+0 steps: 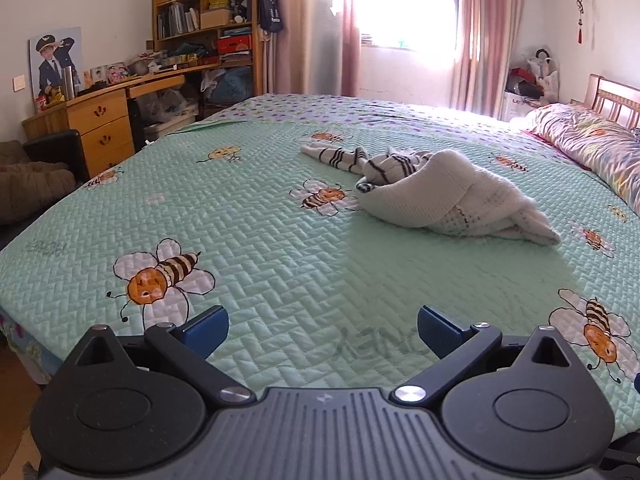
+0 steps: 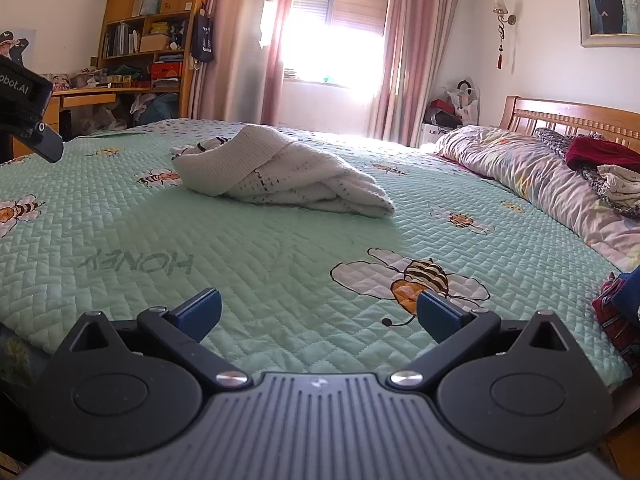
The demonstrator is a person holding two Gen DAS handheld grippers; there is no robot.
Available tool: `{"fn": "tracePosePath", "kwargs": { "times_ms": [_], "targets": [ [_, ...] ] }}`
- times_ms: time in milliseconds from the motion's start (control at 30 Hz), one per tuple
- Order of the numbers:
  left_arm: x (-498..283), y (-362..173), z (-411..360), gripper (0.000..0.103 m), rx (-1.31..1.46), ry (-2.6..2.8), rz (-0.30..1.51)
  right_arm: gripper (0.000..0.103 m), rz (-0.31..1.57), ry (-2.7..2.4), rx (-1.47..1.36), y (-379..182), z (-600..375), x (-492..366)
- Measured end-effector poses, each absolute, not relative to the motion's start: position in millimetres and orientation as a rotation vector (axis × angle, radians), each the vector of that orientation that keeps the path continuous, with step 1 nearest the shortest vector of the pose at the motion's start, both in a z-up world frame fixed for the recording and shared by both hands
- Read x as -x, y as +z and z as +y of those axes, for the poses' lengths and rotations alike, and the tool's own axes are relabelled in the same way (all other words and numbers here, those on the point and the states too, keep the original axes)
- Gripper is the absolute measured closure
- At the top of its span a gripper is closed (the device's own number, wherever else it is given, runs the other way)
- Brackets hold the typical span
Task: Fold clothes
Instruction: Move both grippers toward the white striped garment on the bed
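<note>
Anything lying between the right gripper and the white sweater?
No object: in the right wrist view only bare bee-print quilt separates the open right gripper from the crumpled white sweater.

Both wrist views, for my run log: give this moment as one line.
stage: before grasp | left tongs: open, empty | right tongs: open, empty | white sweater: crumpled on green bedspread, unfolded, untouched

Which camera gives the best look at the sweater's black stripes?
The left wrist view: the white sweater shows its striped sleeve spread on the bedspread. In the right wrist view the sweater hides most stripes behind its bulk; only a few peek out.
</note>
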State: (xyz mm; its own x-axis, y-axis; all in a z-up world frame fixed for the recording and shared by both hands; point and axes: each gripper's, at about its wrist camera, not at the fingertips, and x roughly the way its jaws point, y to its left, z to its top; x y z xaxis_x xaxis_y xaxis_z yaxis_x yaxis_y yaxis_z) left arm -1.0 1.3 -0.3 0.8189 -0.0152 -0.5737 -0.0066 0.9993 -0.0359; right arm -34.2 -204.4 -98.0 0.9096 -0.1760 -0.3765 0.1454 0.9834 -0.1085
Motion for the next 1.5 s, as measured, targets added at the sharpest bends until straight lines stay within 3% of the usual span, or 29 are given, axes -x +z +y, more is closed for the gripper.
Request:
{"fn": "tracePosePath", "kwargs": {
  "times_ms": [1167,1500],
  "targets": [
    [-9,-18,5,0.001,0.051,0.017,0.691,0.0,0.423,-0.149,0.092,-102,-201,30],
    [-12,-61,12,0.001,0.028,-0.007,0.789,0.0,0.415,-0.134,0.074,-102,-203,31]
  ]
}}
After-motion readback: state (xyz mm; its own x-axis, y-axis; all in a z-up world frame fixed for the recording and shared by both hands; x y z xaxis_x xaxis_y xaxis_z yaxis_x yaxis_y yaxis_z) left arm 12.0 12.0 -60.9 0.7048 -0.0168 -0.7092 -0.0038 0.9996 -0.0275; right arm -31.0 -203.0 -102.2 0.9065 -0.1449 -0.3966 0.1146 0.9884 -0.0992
